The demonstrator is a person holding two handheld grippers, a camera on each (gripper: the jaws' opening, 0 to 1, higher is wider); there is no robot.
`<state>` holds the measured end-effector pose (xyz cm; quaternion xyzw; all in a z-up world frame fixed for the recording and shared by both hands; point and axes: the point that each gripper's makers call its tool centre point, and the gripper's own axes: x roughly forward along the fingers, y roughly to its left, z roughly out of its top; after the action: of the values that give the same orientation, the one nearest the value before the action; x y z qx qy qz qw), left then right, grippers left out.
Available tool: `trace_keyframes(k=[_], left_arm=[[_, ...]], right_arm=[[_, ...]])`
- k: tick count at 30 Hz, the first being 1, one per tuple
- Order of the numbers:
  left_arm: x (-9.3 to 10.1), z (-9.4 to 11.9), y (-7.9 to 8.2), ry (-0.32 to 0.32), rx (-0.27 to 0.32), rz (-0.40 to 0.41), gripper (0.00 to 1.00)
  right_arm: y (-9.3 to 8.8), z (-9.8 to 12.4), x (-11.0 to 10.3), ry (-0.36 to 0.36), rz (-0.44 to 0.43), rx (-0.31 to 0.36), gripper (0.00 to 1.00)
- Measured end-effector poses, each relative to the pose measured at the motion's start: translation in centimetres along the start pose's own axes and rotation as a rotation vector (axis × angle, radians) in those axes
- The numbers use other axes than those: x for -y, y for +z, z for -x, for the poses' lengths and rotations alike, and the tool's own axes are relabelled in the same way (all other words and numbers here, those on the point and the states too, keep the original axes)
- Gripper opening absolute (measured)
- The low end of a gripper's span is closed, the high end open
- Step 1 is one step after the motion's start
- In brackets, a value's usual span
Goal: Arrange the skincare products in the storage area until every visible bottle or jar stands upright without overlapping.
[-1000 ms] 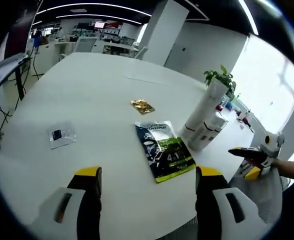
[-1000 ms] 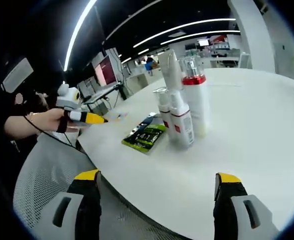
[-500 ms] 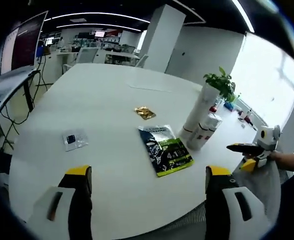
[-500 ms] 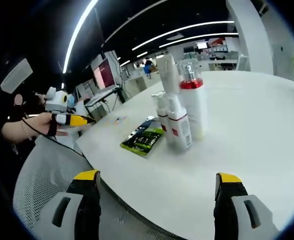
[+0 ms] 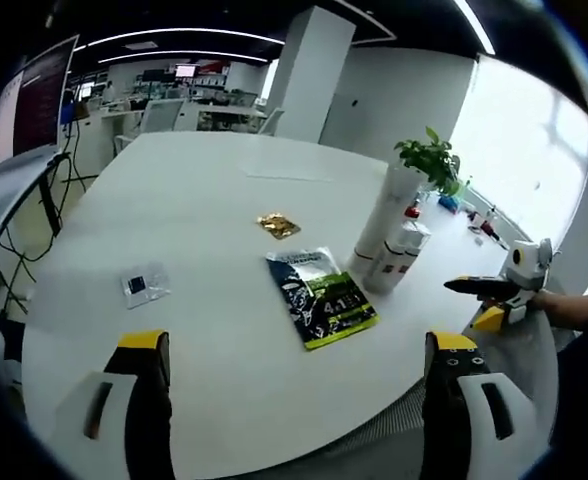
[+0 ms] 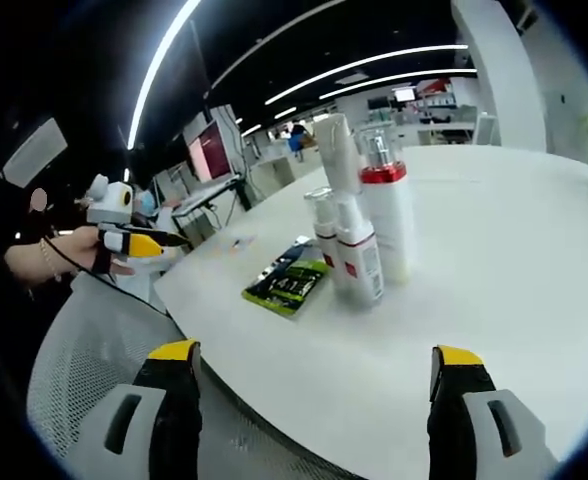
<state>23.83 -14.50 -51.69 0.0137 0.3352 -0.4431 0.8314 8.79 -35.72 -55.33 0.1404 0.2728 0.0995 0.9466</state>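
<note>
In the left gripper view, the left gripper [image 5: 299,400] hung wide and held nothing, off the near edge of the round white table [image 5: 204,200]. The skincare bottles [image 5: 386,250] stood in a tight cluster toward the table's right side, a tall white tube [image 5: 379,225] rising above the shorter ones. All looked upright, though they stood too close together here to tell whether any touched. A green and dark pouch [image 5: 321,295] lay flat just beside them, a small gold packet [image 5: 278,226] farther in, and a small clear sachet [image 5: 143,284] well apart to the left. The right gripper [image 5: 489,290] hovered off the table's right edge in a person's hand. The room was an open office with a white pillar, ceiling light strips, a potted plant [image 5: 429,160] behind the bottles and bright windows.

In the right gripper view, the right gripper [image 6: 314,400] was likewise wide and empty, short of the table edge. 4 containers showed upright: the tube [image 6: 336,150], a red-collared pump bottle [image 6: 386,210] and 2 small red-labelled bottles [image 6: 349,255]. The standing part of the task looked done; whether the pouch counted and needed handling remained open. Below lay a grey mesh chair [image 6: 84,370].
</note>
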Motion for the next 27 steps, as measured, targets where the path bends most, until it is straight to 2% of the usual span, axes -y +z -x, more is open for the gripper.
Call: trace_keyframes(k=[11,23,27], left_arm=[[-0.2,-2.8,0.7,-0.027,-0.056,-0.05,0.99],[0.2,-7.4,3.8,-0.073,-0.1,-0.153,0.96],[0.6,-8.9,4.3,-0.083,-0.119,-0.198,0.93]], right_arm=[[-0.2,-0.1,0.1,-0.002,0.0,-0.011,0.99],[-0.2,-0.1,0.3,-0.015,-0.013,-0.018,0.99],[-0.3,-0.1,0.6,-0.024,-0.018,-0.022,0.99]])
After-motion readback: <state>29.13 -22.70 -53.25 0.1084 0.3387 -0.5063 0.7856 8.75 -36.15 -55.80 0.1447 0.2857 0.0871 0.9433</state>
